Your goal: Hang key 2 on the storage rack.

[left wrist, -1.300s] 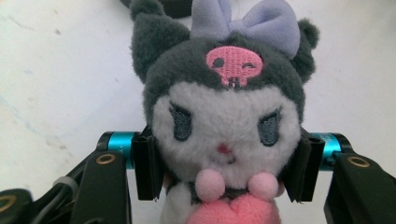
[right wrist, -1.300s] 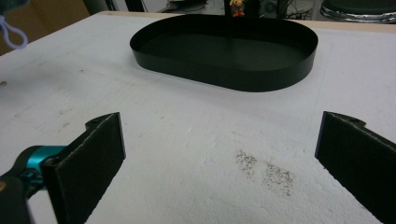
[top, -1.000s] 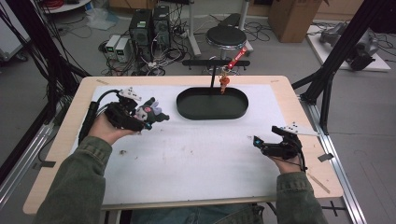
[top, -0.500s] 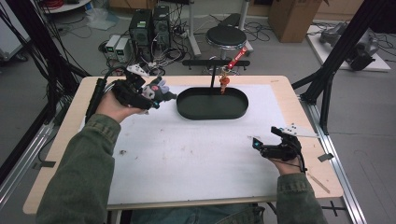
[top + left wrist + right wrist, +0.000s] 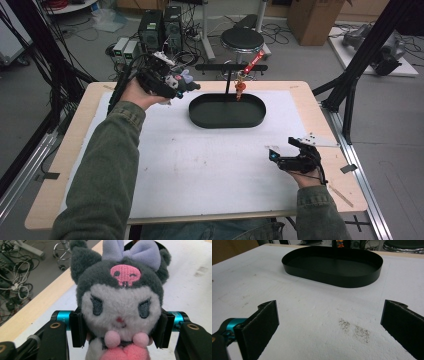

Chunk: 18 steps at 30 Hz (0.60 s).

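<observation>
Your left gripper [image 5: 187,86] pinches a plush toy [image 5: 120,302] by its sides, held above the table's far-left, just left of the black oval tray [image 5: 227,111]. Right gripper [image 5: 280,159], jaws spread & empty, rests near-right, farther from tray
</observation>
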{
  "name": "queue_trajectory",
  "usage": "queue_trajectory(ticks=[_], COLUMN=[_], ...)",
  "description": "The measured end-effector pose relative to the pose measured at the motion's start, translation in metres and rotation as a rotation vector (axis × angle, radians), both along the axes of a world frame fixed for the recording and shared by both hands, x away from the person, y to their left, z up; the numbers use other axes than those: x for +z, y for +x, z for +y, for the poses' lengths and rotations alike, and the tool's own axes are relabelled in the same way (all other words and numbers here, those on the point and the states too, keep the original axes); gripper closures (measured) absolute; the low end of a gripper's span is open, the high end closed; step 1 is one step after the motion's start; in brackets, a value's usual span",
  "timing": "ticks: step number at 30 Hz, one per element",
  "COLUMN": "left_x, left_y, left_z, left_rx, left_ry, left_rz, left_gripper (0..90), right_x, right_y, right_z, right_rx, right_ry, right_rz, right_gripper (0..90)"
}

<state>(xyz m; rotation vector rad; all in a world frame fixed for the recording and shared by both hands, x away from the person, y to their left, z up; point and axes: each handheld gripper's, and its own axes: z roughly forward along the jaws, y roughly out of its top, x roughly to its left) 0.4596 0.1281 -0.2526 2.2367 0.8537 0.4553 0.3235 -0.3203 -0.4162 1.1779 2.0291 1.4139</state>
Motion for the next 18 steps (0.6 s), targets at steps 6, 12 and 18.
queue_trajectory(ticks=[6,12,18], left_x=[0.001,0.006,0.007], left_y=[0.019,0.036,0.051], left_z=[-0.008,-0.021,-0.033], left_rx=[0.008,-0.014,-0.013], left_ry=[0.034,0.012,0.03], left_rz=[0.006,0.007,0.007], left_gripper=[41.1,41.1,40.8], right_x=[0.0,0.0,-0.001], right_y=[0.0,0.001,0.002], right_z=[-0.001,-0.001,-0.004], right_rx=[-0.007,-0.005,-0.013], right_ry=[0.007,0.01,0.025], right_rz=[0.0,-0.001,0.014], right_gripper=[0.6,0.6,0.6])
